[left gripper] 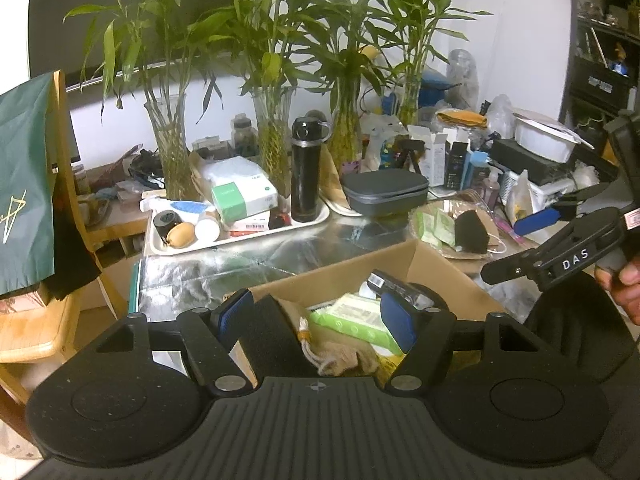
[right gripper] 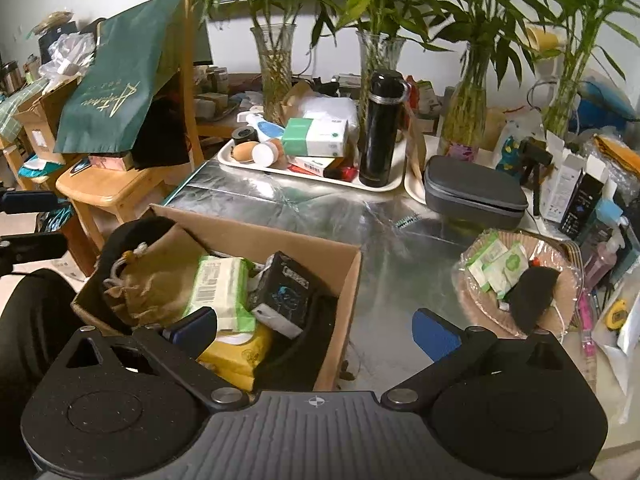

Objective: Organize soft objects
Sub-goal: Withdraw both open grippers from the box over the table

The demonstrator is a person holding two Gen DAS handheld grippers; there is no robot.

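Note:
A cardboard box (right gripper: 344,276) stands at the table's near edge, also seen in the left wrist view (left gripper: 440,264). In it lie a tan drawstring pouch (right gripper: 156,280), a green wipes pack (right gripper: 220,288), a black packet (right gripper: 284,288), a yellow pack (right gripper: 240,352) and black cloth (right gripper: 304,340). My left gripper (left gripper: 316,320) is open and empty above the box, over the pouch (left gripper: 340,354) and wipes (left gripper: 356,318). My right gripper (right gripper: 316,328) is open and empty over the box's right edge; it also shows in the left wrist view (left gripper: 536,220). A woven tray (right gripper: 472,300) to the right holds green sachets (right gripper: 500,264) and a black soft item (right gripper: 532,296).
A white tray (right gripper: 256,166) with boxes and a black flask (right gripper: 380,128) sits behind. A grey case (right gripper: 476,196), several bamboo vases (right gripper: 276,68) and clutter line the back and right. A wooden chair (right gripper: 112,188) with a green bag (right gripper: 120,80) stands to the left.

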